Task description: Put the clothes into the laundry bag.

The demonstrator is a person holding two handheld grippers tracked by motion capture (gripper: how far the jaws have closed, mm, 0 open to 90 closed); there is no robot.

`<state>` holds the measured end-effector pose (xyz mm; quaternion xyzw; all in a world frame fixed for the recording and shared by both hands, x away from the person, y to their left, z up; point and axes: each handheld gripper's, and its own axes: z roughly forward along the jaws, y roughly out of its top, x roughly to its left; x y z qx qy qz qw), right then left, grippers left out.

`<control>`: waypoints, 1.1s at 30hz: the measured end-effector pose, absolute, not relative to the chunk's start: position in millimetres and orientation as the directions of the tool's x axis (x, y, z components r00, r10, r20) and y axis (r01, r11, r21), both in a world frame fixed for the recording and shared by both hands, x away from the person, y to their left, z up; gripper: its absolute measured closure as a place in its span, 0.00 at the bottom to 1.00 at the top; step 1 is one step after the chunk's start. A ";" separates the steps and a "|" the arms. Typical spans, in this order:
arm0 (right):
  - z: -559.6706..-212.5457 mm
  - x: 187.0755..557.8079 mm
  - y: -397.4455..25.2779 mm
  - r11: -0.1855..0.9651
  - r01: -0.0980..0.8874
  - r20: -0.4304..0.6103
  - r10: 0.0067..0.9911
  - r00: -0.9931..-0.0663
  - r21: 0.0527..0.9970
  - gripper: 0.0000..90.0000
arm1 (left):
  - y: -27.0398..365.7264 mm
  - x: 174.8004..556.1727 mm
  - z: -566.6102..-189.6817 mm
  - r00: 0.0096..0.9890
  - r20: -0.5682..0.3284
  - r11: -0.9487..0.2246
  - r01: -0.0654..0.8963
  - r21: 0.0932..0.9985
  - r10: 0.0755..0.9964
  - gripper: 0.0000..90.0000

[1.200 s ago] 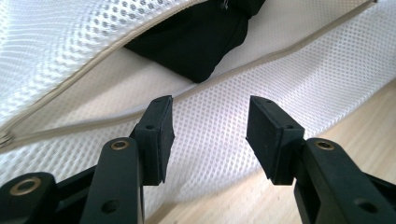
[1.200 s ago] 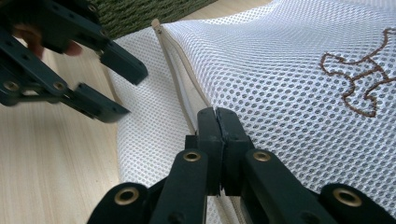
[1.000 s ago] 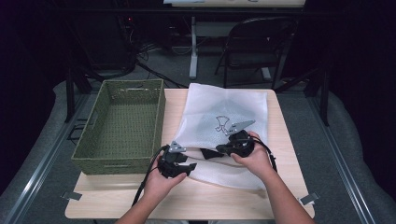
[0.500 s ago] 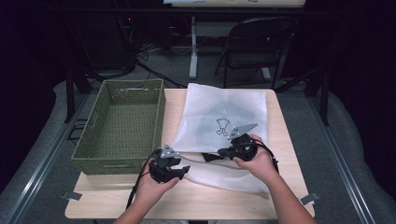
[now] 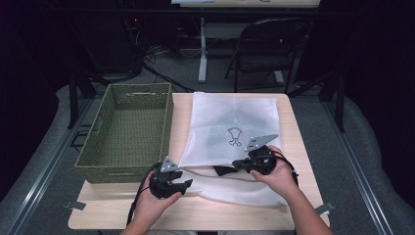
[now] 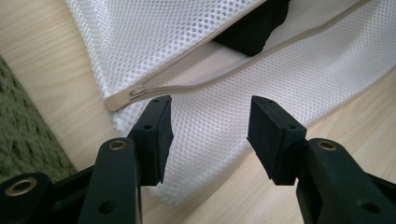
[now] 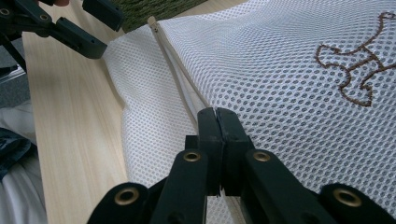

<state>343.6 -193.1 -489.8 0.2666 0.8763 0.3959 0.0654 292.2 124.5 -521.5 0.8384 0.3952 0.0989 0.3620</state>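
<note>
My right gripper [image 7: 217, 122] clamped on zipper edge of mesh bag [image 5: 230, 125], bag flat on table [image 5: 298, 147] beside basket [image 5: 127, 129]. My left gripper [image 6: 208, 128] spread wide above bag's near corner, gripping nothing.

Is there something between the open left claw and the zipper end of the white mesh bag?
Nothing visible. The left claw hangs open just above the mesh bag, with the zipper end close ahead of its left jaw and only bare mesh between.
</note>
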 end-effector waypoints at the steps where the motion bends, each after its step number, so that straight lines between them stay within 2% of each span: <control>1: -489.6 341.9 -193.9 0.544 0.415 0.097 0.519 -0.849 0.729 1.00 | 125.3 290.9 -521.5 0.667 -0.124 -0.423 0.592 0.686 0.735 0.56; 23: -493.0 316.5 -206.9 0.537 0.410 0.111 0.502 -0.858 0.737 1.00 | 132.4 281.5 -534.2 0.655 -0.134 -0.428 0.620 0.657 0.743 0.54; 33: -503.8 309.0 -212.7 0.526 0.443 0.154 0.504 -0.850 0.726 1.00 | 136.5 278.7 -537.8 0.652 -0.136 -0.432 0.629 0.646 0.746 0.54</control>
